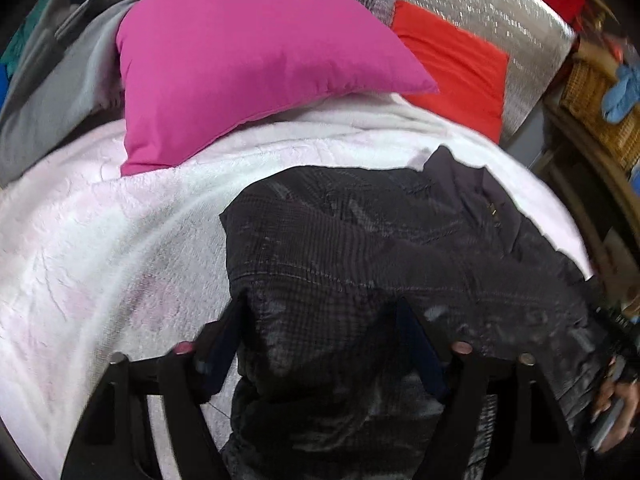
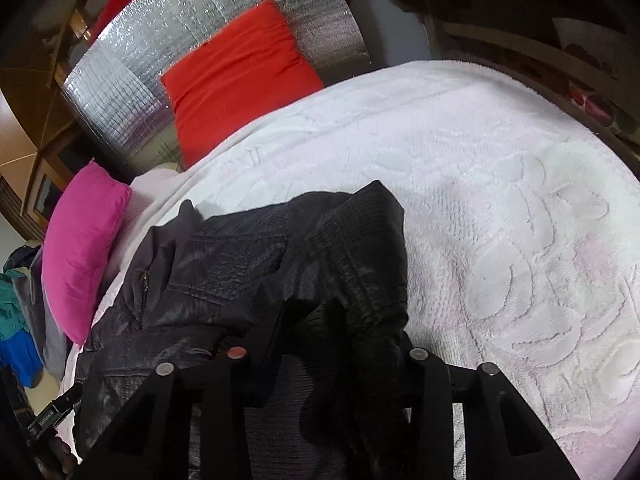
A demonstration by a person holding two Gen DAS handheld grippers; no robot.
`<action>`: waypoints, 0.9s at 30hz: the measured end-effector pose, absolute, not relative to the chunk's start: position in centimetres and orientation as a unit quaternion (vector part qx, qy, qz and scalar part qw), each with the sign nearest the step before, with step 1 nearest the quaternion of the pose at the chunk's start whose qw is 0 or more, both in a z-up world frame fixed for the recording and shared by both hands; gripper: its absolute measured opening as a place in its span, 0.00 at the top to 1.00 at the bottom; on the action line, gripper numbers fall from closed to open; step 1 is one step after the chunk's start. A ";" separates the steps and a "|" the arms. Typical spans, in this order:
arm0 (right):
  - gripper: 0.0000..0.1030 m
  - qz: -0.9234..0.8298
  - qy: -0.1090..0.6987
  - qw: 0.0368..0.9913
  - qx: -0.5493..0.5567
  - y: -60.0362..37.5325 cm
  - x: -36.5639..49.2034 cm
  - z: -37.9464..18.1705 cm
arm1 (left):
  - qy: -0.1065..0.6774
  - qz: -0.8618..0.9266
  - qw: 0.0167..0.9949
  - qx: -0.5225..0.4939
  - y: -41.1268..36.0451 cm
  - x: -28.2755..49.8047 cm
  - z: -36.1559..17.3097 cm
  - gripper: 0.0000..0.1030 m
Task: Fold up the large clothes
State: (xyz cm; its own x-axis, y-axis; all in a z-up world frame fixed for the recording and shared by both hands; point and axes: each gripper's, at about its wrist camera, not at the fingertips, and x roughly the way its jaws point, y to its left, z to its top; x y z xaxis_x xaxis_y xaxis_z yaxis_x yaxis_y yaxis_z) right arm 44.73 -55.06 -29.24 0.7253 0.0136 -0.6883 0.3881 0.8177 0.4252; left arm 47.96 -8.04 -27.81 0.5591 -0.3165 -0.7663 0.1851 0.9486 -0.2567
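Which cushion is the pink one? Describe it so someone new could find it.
Start at the bed with the white textured blanket; a silver quilted panel stands at its head. The pink cushion lies on the blanket there, just beyond the dark jacket. Its neighbour, a red cushion, leans on the silver panel; the pink one is magenta, plumper, with pointed corners.

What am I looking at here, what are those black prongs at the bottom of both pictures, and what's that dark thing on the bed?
Each picture comes from a camera mounted on a hand-held two-finger gripper. The prongs are its fingers. One view looks along the left gripper, the other along the right gripper. A dark quilted jacket lies on a white bedspread, with a pink pillow and a red cushion behind. Jacket fabric sits between both grippers' fingers; the right one looks closed on a bunched fold, the left looser.
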 end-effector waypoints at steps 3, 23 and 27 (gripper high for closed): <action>0.62 -0.109 0.361 0.883 0.278 -55.1 44.6 -29.5 | 0.445 -0.123 0.885 -0.055 -8.3 47.9 -28.1 0.52; 0.32 -0.039 0.392 0.831 0.393 -59.2 39.2 -29.4 | 0.521 -0.124 0.832 -0.148 -3.0 44.5 -29.1 0.25; 0.32 -0.007 0.429 0.816 0.388 -58.2 39.9 -31.0 | 0.527 -0.150 0.821 -0.160 -2.6 43.0 -29.5 0.25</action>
State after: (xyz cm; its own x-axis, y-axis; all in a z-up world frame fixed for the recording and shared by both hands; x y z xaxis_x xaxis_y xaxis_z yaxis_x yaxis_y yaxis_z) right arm 39.93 -58.23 -31.05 0.6316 0.3212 -0.7056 0.3443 0.6993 0.6265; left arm 43.00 -2.57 -29.50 0.3992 -0.4154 -0.8174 0.0784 0.9037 -0.4209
